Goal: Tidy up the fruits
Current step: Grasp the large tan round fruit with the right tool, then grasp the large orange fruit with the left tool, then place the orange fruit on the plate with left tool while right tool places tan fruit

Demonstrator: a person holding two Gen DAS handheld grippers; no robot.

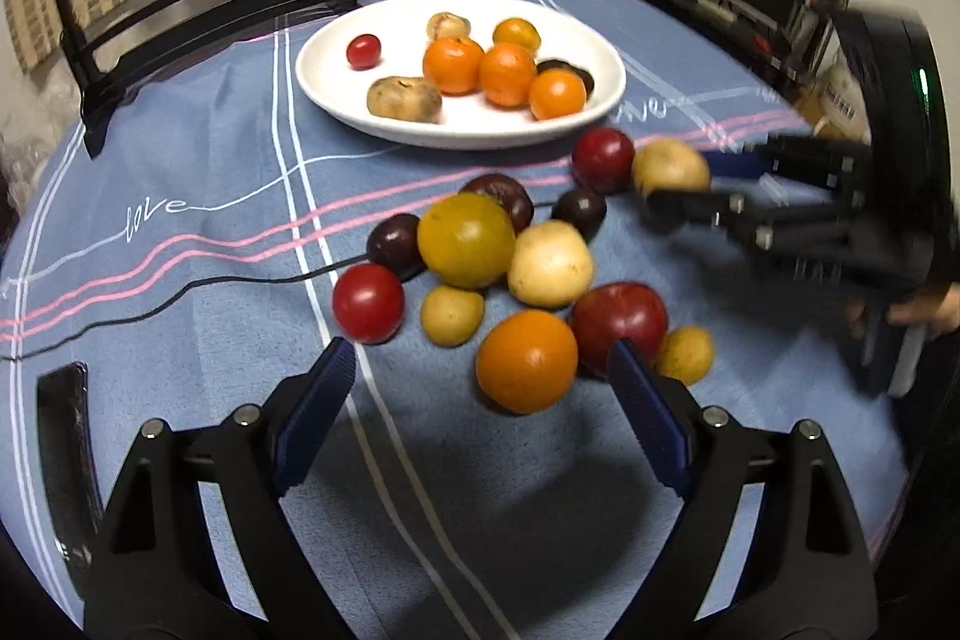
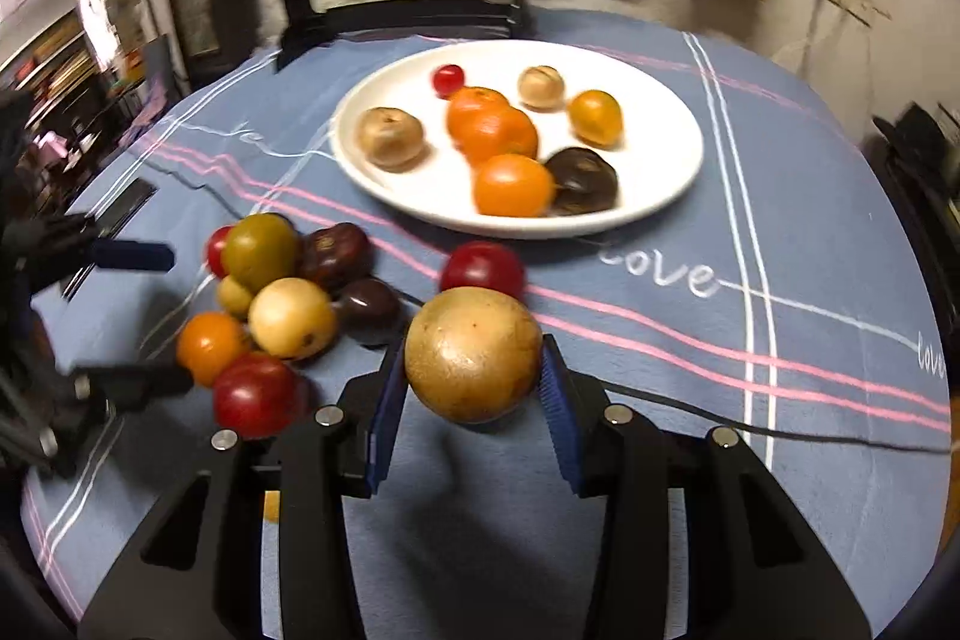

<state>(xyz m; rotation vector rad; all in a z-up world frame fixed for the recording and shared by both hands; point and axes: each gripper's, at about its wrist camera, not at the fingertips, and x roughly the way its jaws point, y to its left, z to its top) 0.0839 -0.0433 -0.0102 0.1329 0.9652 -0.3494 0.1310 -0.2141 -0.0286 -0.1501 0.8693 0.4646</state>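
Eight fruits lie on the white plate point(image 2: 660, 196) | about eleven remain clustered on the bench point(image 1: 180, 280) | right tongs point(image 2: 474, 388) pinch a tan round fruit point(image 2: 473, 353) near the plate | left tongs point(image 1: 480, 382) spread above an orange point(image 1: 527, 361), gripping nothing.

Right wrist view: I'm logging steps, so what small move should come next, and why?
Probably lift the tan fruit toward the white plate. The right hand-held gripper has its pads on both sides of it, and sorted fruit already lies on that plate.
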